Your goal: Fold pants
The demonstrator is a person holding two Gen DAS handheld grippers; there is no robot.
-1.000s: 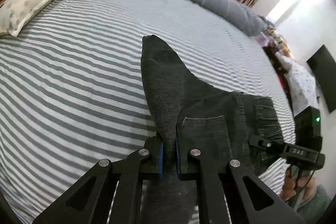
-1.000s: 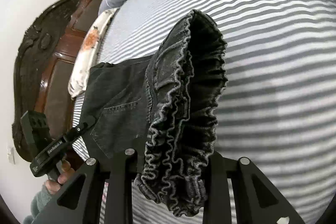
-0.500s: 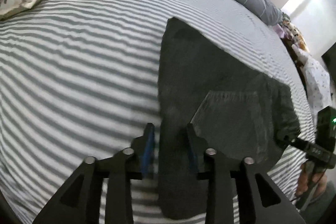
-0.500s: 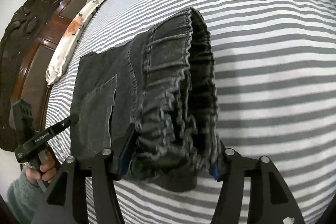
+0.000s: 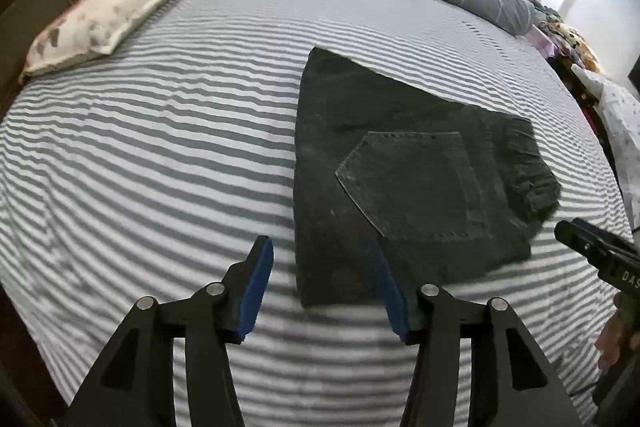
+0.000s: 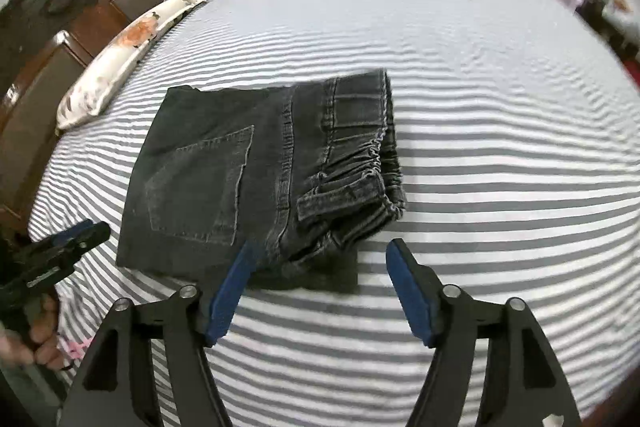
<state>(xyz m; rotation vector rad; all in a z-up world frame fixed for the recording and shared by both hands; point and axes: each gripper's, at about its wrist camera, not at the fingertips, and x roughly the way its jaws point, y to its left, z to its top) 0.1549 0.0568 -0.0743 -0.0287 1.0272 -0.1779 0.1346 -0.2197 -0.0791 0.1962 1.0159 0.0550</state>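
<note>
Both grippers, left gripper (image 5: 324,279) and right gripper (image 6: 320,287), are opening, empty; I see folded black jeans (image 6: 256,171) lying just beyond, nearer my right.

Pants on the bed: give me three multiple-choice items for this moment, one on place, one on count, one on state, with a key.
1. Where do the pants lie?
A. On the striped bed sheet
B. On the floral pillow
C. On the floor

2. How many back pockets show on the upper face of the folded pants?
A. None
B. One
C. Three

3. What is the state of the left gripper and the right gripper?
A. Both clamp the pants
B. Only the right one clamps them
C. Neither presses on the pants

Key: 1 A, the dark denim rests flat on the grey and white stripes, apart from the pillow. 2 B, a single stitched pocket faces up in both wrist views. 3 C, both pairs of jaws are opening, with no cloth pinched between the blue pads.
</note>
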